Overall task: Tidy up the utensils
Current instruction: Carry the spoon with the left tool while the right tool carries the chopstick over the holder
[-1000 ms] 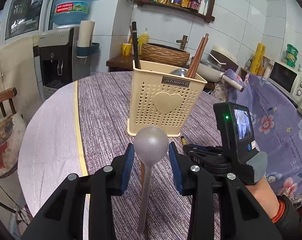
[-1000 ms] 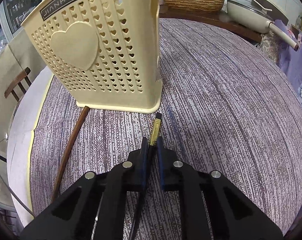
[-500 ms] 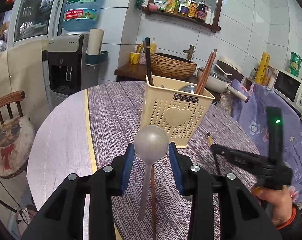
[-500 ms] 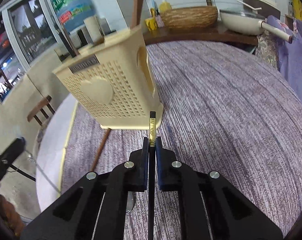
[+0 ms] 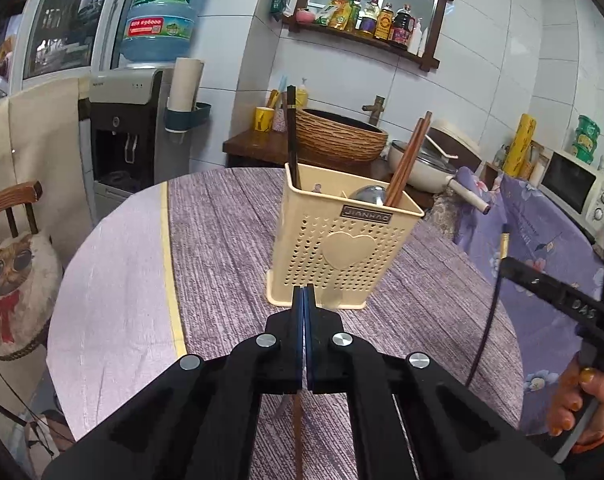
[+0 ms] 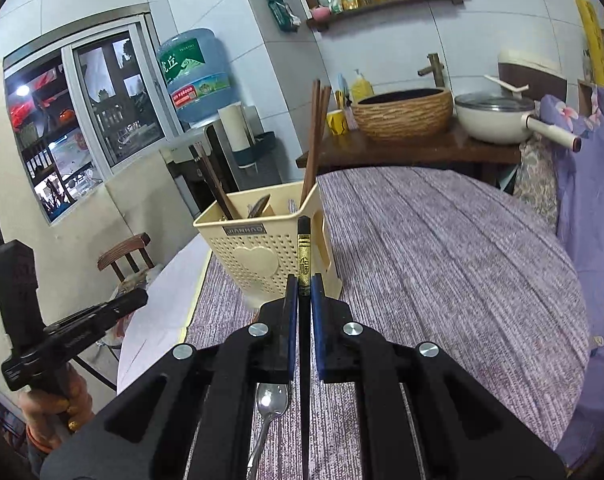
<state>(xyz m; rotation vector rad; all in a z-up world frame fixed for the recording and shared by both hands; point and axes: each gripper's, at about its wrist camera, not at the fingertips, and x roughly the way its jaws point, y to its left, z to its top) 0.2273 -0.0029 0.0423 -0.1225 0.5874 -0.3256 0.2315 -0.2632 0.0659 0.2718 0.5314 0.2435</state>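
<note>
- Black, with a gold band near its top, the chopstick (image 6: 304,264) is standing up between the pads of the right hand-held gripper (image 6: 304,280), its long axis running along the fingers and its tip pointing toward the holder (image 6: 262,256).
- Right jaws are pinching it above the bench (image 6: 442,248).
- Left hand-held gripper (image 5: 303,294) is sitting pressed together with nothing between its pads; its jaws have just been closing.
- Spoon (image 6: 268,412) and a brown chopstick (image 5: 298,432) are lying on the bench.
- Cream holder is carrying brown chopsticks (image 5: 406,160), leaning.
</note>
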